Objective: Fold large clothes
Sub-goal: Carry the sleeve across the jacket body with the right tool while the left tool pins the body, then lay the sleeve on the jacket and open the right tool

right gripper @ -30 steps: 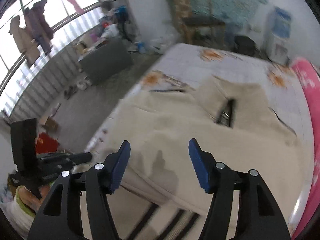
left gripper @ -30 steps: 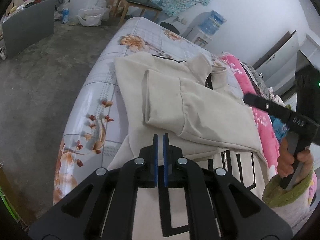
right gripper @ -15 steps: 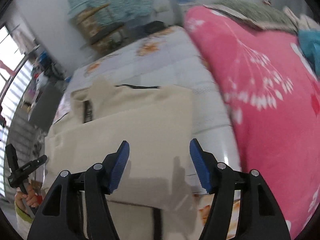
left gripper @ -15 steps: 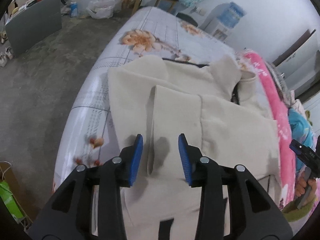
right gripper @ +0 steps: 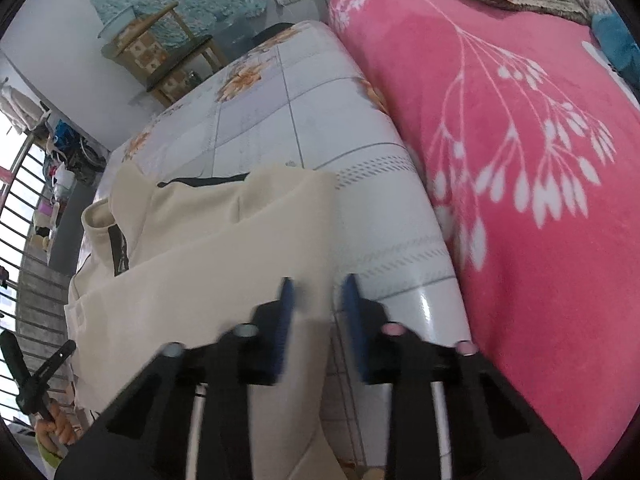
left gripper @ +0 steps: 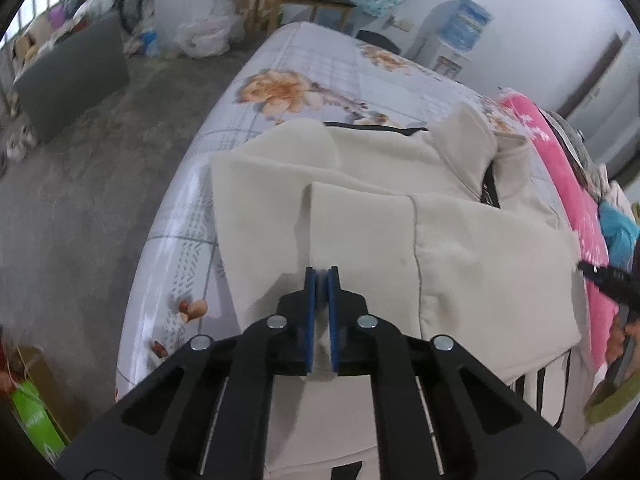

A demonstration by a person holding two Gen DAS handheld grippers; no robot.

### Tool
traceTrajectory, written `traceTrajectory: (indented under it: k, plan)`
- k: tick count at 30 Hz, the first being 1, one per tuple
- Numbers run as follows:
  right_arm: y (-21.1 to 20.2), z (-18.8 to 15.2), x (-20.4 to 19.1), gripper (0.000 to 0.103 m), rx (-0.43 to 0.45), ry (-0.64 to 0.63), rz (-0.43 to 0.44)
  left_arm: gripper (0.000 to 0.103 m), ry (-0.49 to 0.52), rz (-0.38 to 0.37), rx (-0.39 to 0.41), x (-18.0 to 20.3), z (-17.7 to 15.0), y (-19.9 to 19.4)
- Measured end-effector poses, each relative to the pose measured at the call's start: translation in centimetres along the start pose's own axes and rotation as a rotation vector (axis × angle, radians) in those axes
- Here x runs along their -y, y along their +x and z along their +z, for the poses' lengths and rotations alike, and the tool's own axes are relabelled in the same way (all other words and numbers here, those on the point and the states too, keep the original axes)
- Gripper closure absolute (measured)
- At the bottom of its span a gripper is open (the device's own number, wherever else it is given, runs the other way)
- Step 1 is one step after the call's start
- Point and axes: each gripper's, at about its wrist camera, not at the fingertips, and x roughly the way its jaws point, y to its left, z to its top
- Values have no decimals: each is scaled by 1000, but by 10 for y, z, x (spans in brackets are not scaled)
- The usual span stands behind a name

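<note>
Since the earlier frames, both grippers have dropped toward the cream garment (left gripper: 360,216) and changed state: the left gripper (left gripper: 321,276), whose jaws stood apart half a second ago, is now clenched on a fold of the cream fabric at the near edge of the folded-over sleeve panel, with cloth visibly pinched between the blue pads (left gripper: 309,300). The right gripper (right gripper: 318,300) has swung from the garment's middle to its side edge nearest the pink blanket (right gripper: 500,160), and its jaws are closing with the garment's edge between them; whether the pads already press the cloth cannot be told, because the frame is motion-blurred. The garment lies spread on the floral bed sheet (left gripper: 304,80), collar and dark zipper (left gripper: 490,192) toward the far end. Task progress, as a judgement: one sleeve appears already folded across the body, and both side edges are now being taken, so the main body folds remain to be done. Surroundings: the pink blanket lies just beside the garment on the right gripper's side and may crowd the fold there; a wooden chair (right gripper: 160,56) and a water dispenser (left gripper: 460,36) stand beyond the far end of the bed, well apart from the work. A striped black-and-white item (left gripper: 536,388) lies partly under the garment's near edge and could be caught up with it.
</note>
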Motion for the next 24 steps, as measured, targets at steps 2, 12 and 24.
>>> traceTrajectory:
  k: [2,12,24]
  plan:
    - [1,0,-2,96,16,-7,-9,99,22,7,10,4,-2,-3]
    - [-4,2,-5,97,59,-50,-38,100,-75,-115,-25,-8,-10,-36]
    - [-4,5,5,88,50,-3,-18,99,-145,-147,-72,-30,-13,-6]
